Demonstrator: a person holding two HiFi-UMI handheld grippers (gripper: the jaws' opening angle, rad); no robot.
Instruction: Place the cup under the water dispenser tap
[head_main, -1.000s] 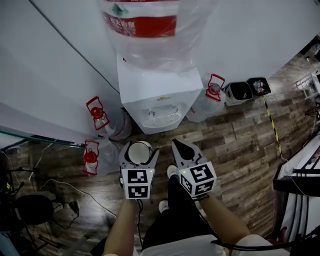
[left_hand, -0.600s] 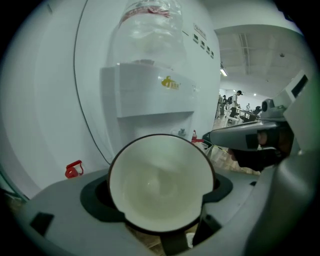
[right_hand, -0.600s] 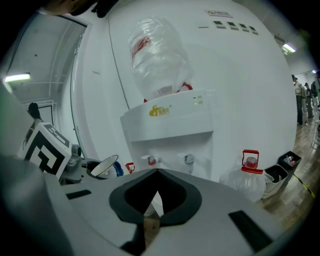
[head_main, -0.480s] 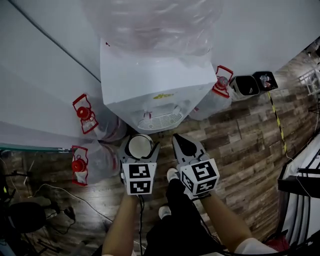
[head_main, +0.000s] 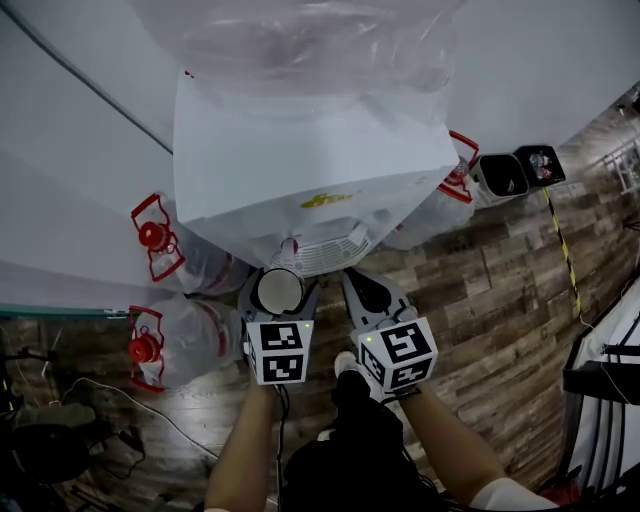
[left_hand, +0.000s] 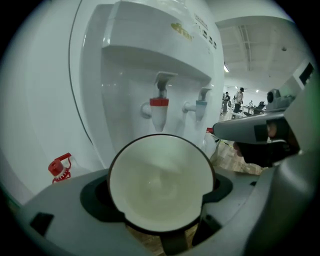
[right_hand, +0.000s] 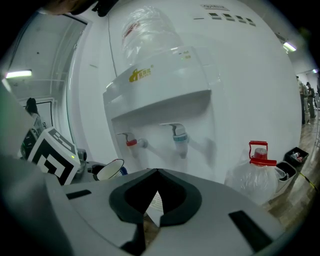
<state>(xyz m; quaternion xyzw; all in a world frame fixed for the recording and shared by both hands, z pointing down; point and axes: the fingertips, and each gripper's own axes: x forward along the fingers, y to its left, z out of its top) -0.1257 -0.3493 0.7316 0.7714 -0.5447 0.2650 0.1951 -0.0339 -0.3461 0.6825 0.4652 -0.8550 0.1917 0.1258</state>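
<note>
Starting at nine o'clock in the head view, two clear water jugs with red caps (head_main: 152, 236) (head_main: 143, 348) lie on the wooden floor (head_main: 490, 290) beside the wall. Just at their three o'clock, the left tool (head_main: 280, 284) is clamped on the cup (head_main: 280, 293), one jaw on each side of its wall. The cup is white inside with a dark rim, and its mouth faces up.

The cup is held in the air in front of the water dispenser (head_main: 300, 165), at the seven o'clock edge of the drip grille (head_main: 325, 254). In the left gripper view, the red tap (left_hand: 159, 111) hangs at twelve o'clock from the cup's rim, apart from it. The blue tap (left_hand: 200, 107) is at one o'clock. A large bottle wrapped in clear plastic (head_main: 300, 40) sits on top of the dispenser.

At three o'clock of the cup, close beside it, the right tool (head_main: 364, 288) has its jaws together with nothing between them. Their tips point at the five o'clock corner of the grille.

Further toward two o'clock, another red-capped jug (head_main: 440, 205) leans by the dispenser's side. Two small bins (head_main: 500, 178) (head_main: 540, 165) stand against the wall beyond it.
</note>
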